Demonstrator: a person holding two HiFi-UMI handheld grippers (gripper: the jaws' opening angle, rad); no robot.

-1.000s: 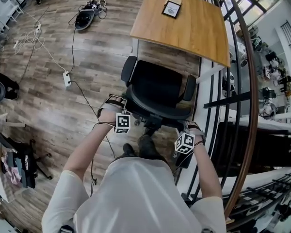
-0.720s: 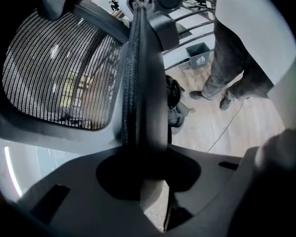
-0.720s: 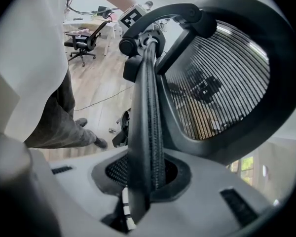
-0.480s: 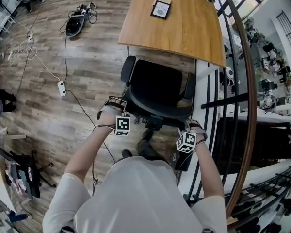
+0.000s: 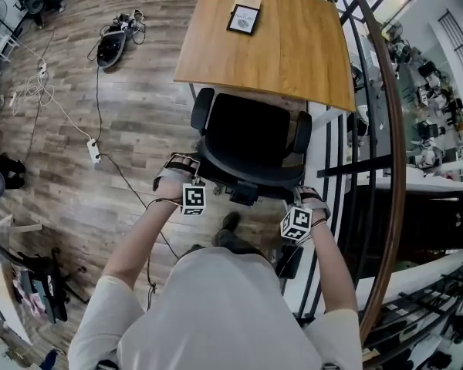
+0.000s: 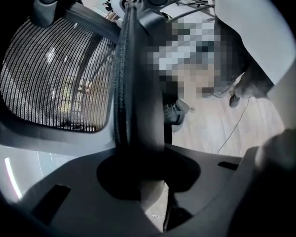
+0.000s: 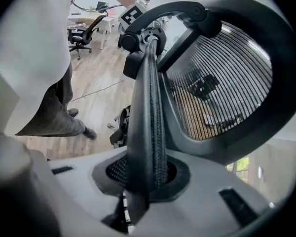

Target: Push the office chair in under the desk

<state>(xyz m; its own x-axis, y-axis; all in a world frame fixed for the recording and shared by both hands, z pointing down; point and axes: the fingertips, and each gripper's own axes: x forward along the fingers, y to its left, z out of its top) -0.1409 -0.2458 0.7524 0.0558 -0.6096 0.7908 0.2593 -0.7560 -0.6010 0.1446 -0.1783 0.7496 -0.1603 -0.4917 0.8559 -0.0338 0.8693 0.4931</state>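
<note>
The office chair [image 5: 251, 133] stands directly ahead of us at 12 o'clock, its seat front right at the near edge of the counter [image 5: 293, 52], which lies at 12 o'clock beyond it; most of the seat and both armrests are not yet under; the push has to run straight toward 12 o'clock, along the line from backrest [image 5: 251, 177] to seat front. The left tongs [image 6: 147, 179] hold the backrest rim at about 7 o'clock of the chair, the right tongs [image 7: 140, 181] at about 5 o'clock; each pair is closing on the rim, which fills the gap between its jaws; we judge both grips firm. The two hands sit level and equally near, so we judge an even push should keep the chair from swivelling; a black railing stands close at 3 o'clock.
</note>
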